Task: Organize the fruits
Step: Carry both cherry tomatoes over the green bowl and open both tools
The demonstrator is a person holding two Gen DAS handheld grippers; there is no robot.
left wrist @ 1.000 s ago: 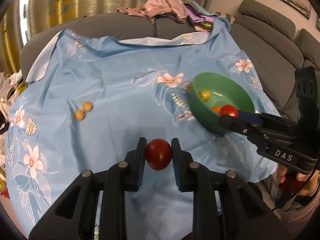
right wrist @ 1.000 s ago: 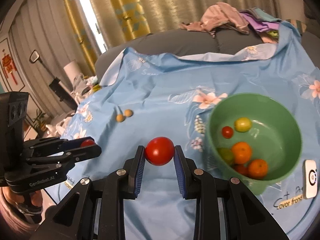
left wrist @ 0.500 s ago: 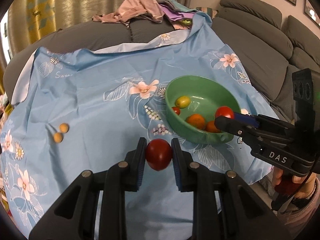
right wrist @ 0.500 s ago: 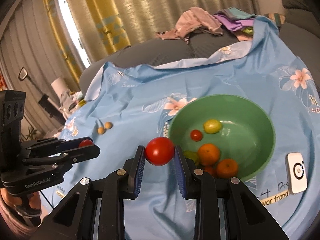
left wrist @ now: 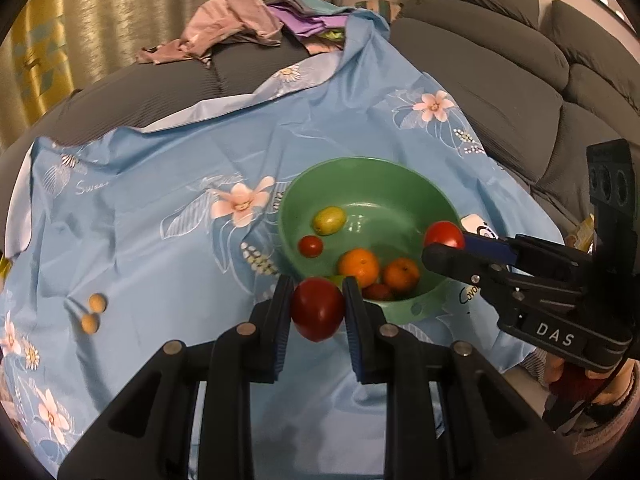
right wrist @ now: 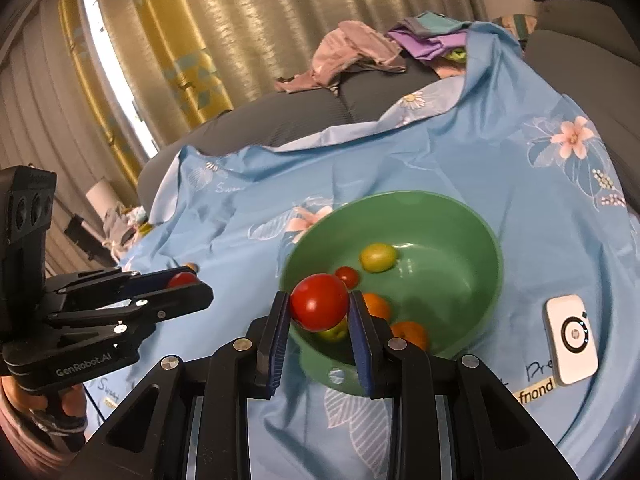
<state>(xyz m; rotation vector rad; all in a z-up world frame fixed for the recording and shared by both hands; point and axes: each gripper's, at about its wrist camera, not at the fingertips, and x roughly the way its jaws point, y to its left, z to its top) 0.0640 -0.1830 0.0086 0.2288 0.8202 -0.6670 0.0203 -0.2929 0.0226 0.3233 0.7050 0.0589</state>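
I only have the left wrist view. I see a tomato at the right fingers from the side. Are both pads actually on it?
Observer: Yes. The right wrist view shows the right gripper with a pad on each side of the red tomato.
Operator: What's the white thing behind those fingers?
Observer: A white device with a black ring mark. It lies flat on the blue cloth, right of the green bowl and not touching it.
Operator: Where's my left gripper relative to the bowl?
Observer: The left gripper, holding the second tomato, sits left of the rim, with cloth showing between.
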